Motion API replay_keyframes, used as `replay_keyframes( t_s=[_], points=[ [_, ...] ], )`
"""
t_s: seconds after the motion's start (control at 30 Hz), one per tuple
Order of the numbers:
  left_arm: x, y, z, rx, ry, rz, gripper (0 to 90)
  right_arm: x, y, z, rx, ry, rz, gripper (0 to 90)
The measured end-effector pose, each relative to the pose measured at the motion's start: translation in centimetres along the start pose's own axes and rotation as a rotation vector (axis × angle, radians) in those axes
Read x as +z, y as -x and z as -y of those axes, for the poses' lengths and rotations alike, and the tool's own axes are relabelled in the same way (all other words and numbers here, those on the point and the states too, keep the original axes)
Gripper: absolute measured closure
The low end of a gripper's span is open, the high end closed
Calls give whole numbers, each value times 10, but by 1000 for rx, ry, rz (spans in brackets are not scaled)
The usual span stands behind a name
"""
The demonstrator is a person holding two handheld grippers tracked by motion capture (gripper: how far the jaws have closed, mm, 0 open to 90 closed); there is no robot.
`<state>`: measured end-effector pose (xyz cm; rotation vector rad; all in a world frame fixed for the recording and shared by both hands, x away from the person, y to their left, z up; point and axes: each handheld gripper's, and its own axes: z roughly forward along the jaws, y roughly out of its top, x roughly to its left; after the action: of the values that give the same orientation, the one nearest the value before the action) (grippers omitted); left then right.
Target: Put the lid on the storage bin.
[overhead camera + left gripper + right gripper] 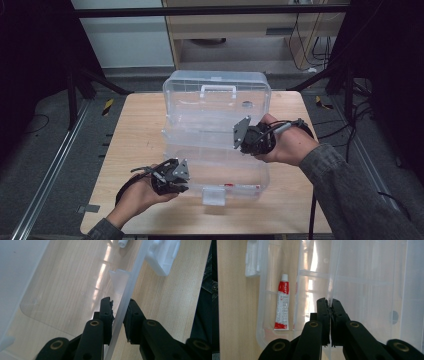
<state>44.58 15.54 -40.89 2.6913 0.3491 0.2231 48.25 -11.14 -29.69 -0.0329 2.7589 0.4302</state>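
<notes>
One clear plastic box (215,135), lid raised, on one wooden table (135,150), with two grippers at it.

The left gripper (118,315) straddles the box's near-left wall, jaws set either side of the rim with a slight gap. The right gripper (329,312) is pressed together, pinching a thin clear inner edge on the right. One red-and-white tube (282,306) lies inside near the front; one white latch (213,196) is at the near edge.

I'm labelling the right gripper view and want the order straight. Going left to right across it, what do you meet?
Bare wooden table → white latch → red and white tube → right tool shut on a clear box wall → dark round spot.
</notes>
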Motion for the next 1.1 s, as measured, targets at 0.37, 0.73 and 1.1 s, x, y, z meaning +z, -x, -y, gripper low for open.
replay_keyframes(
  t_s=[0.37,0.73,1.1],
  points=[
    [4,2,-8,9,4,-30,774,2,10,6,13,-15,6,865],
    [5,3,-7,13,11,-23,773,4,-5,8,-2,-11,-18,872],
    [5,3,-7,29,12,-31,769,8,-18,9,-14,-31,-30,865]
  ],
)
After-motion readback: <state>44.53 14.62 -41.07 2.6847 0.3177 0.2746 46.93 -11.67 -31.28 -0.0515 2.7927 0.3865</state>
